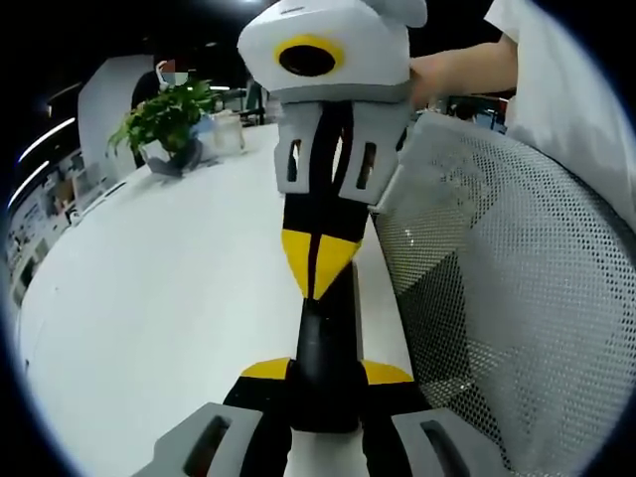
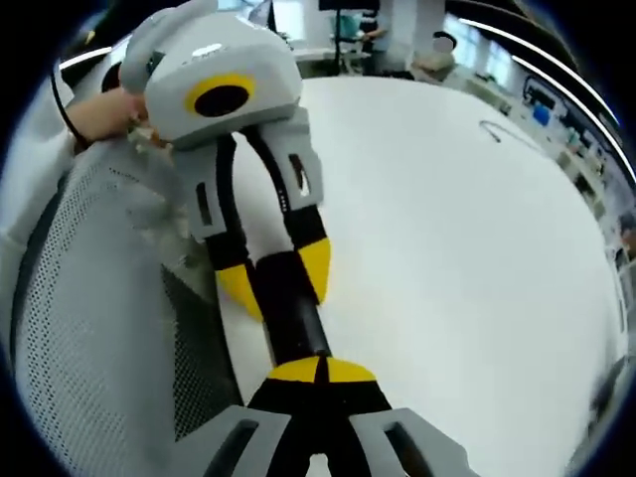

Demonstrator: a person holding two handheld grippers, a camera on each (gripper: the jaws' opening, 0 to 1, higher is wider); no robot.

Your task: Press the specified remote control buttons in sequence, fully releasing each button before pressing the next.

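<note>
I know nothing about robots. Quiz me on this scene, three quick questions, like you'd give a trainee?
1. True or false: the left gripper has the black remote control clamped between its jaws.
2. The right gripper has its jaws: A) wide open; B) shut, tips together at the remote's end; C) holding a cup.
3. What green thing stands at the far end of the white table?

Key: 1 true; 2 B; 3 the potted plant.
</note>
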